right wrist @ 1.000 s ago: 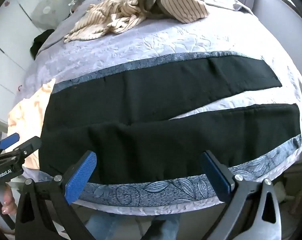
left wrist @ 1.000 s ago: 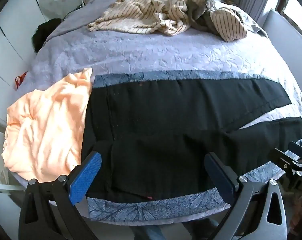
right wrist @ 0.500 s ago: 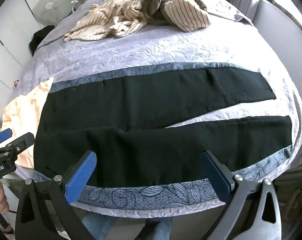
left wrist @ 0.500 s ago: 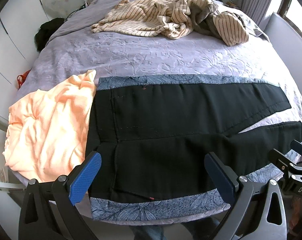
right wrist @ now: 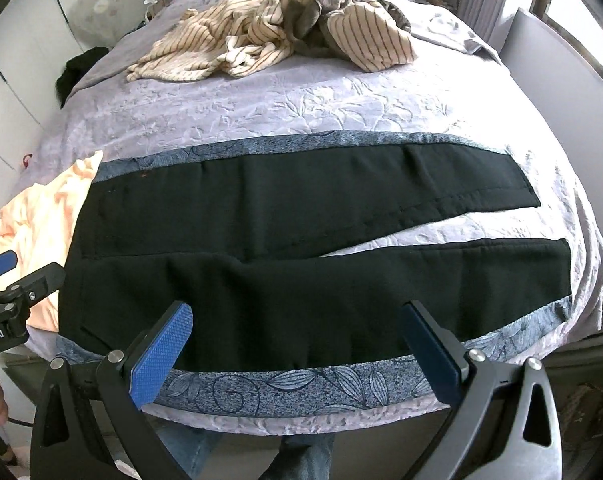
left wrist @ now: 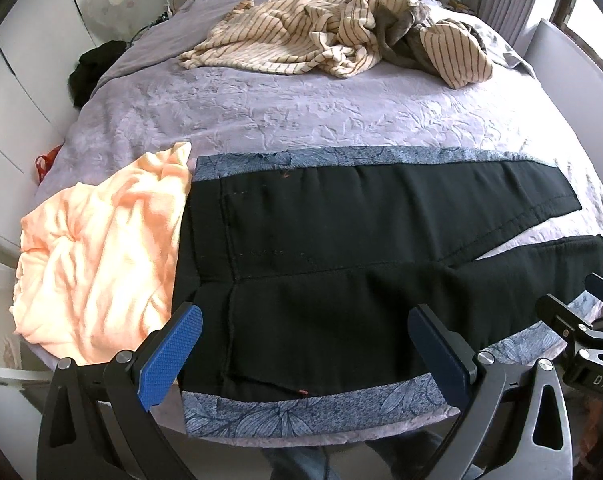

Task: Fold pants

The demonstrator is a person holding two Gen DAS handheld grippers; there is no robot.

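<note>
Black pants (left wrist: 341, 248) lie flat across a blue-grey patterned cloth (left wrist: 301, 416) on the bed, waist to the left, the two legs spread apart to the right. They also show in the right wrist view (right wrist: 281, 248). My left gripper (left wrist: 305, 354) is open and empty, held above the near edge by the waist and seat. My right gripper (right wrist: 297, 346) is open and empty, held above the near leg's edge. Neither touches the pants.
A peach garment (left wrist: 101, 256) lies bunched left of the waist. A striped beige heap (left wrist: 333, 36) lies at the far end of the lilac bedspread (left wrist: 281, 112). White wardrobes (left wrist: 17, 64) stand left, a white panel (right wrist: 561, 72) right.
Both grippers have pulled back and risen a little from the bed, so more of the bed and headboard shows. The pants have not moved.
</note>
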